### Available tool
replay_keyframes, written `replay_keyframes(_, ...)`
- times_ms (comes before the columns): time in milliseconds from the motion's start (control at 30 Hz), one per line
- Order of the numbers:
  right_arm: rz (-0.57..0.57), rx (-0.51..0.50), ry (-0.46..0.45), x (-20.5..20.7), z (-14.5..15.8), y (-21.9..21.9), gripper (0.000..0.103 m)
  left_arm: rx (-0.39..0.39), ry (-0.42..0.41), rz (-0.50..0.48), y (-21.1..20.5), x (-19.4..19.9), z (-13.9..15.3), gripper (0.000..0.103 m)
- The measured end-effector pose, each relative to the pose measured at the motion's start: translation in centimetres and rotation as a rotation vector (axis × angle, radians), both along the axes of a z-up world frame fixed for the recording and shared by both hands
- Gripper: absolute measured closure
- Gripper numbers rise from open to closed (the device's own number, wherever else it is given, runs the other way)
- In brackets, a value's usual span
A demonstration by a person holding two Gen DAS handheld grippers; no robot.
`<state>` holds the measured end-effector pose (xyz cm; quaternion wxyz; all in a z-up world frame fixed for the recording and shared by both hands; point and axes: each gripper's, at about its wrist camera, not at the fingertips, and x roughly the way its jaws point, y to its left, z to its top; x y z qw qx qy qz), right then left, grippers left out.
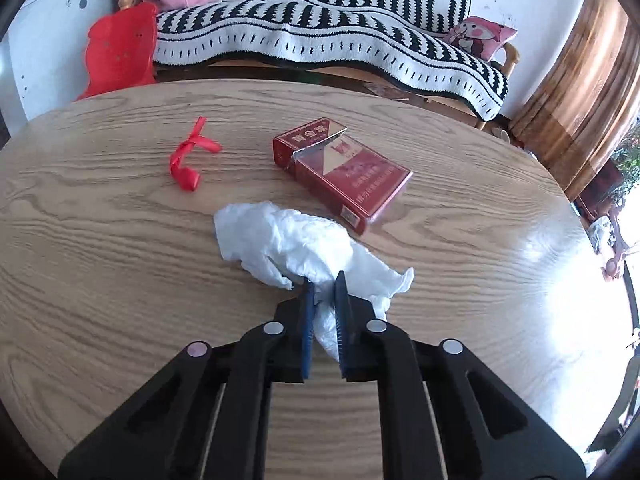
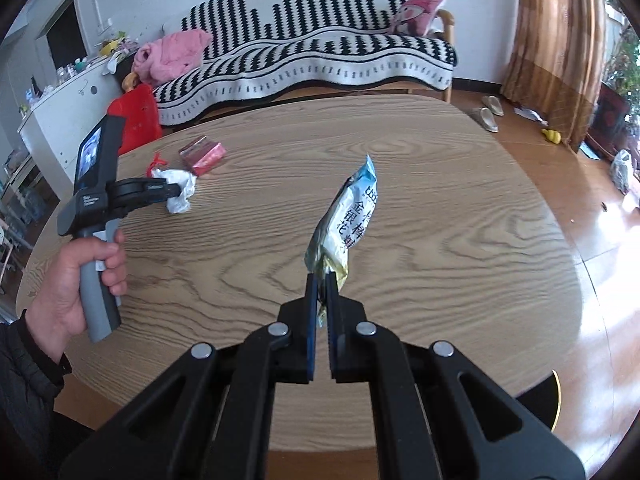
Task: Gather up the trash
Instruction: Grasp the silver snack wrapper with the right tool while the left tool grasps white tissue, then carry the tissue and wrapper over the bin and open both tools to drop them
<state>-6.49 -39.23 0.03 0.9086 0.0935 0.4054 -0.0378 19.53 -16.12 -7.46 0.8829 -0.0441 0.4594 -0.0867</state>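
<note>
A crumpled white plastic bag (image 1: 292, 244) lies on the round wooden table (image 1: 100, 240), and my left gripper (image 1: 325, 280) is shut on its near end. Beyond the bag lie a red cigarette pack (image 1: 344, 168) and a red ribbon (image 1: 188, 156). In the right wrist view my right gripper (image 2: 322, 278) is shut on the bottom of a blue and silver snack wrapper (image 2: 348, 216), held up above the table. The same view shows the left gripper (image 2: 176, 192) at the far left, pinching the white bag (image 2: 180, 188), with a hand (image 2: 80, 268) on its grey handle.
A sofa with a black and white throw (image 1: 320, 32) runs behind the table, with a red plastic stool (image 1: 120, 48) at its left end. Slippers (image 2: 490, 114) and small litter lie on the floor to the right, near a brown curtain (image 2: 556, 48).
</note>
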Motion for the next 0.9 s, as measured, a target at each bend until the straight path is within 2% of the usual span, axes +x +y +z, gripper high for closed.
replay_keyframes(100, -0.027, -0.009, -0.006, -1.8, 0.4, -1.1, 0.098, 0.004, -0.02, -0.023, -0.5, -1.3, 1.1, 0.095)
replay_keyframes(200, -0.069, -0.013, -0.006, -3.6, 0.5, -2.8, 0.098, -0.014, -0.028, -0.087, -2.1, -3.4, 2.4, 0.095)
replay_keyframes(333, -0.144, -0.007, 0.003, -6.6, 0.0, -6.5, 0.098, -0.008, -0.08, -0.235, -6.6, -8.6, 4.0, 0.095)
replay_keyframes(467, -0.243, -0.009, 0.012, -10.9, -0.8, -11.2, 0.098, -0.019, -0.1, -0.397, -11.8, -14.2, 4.4, 0.095)
replay_keyframes(700, -0.412, 0.04, 0.055, -17.6, -4.4, -19.2, 0.098, -0.047, -0.123, -0.698, -21.3, -24.3, 4.0, 0.095)
replay_keyframes(800, -0.466, 0.086, 0.08, -19.8, -6.1, -21.7, 0.098, -0.042, -0.134, -0.816, -24.6, -28.2, 3.1, 0.095)
replay_keyframes(900, -0.502, 0.116, 0.098, -21.4, -7.4, -23.4, 0.098, -0.04, -0.113, -0.913, -27.6, -31.3, 1.5, 0.095)
